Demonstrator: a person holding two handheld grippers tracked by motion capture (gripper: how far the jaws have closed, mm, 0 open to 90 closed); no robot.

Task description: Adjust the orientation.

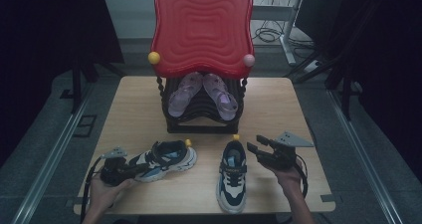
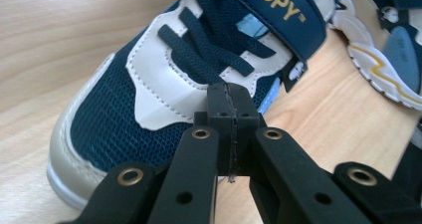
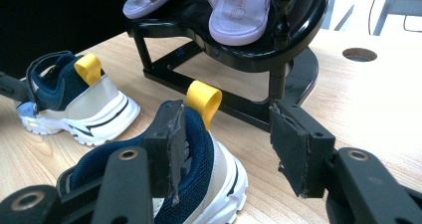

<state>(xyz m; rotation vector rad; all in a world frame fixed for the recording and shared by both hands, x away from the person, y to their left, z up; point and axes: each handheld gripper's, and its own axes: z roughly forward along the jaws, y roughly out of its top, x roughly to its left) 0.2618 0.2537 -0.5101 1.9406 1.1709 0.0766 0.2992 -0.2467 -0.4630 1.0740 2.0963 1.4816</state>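
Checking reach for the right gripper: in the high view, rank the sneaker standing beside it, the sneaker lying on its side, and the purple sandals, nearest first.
From the right gripper:
1. Upright sneaker, just left.
2. Tipped sneaker, farther left, at the left gripper.
3. Purple sandals, behind, on the black rack.

From my high view I look forward and down on the whole wooden table [image 1: 134, 109]. My left gripper view sits close over the left sneaker [image 2: 149, 84]. My right gripper view looks low across the table toward the black shoe rack [image 3: 278, 50]; both gripper views share the two sneakers.
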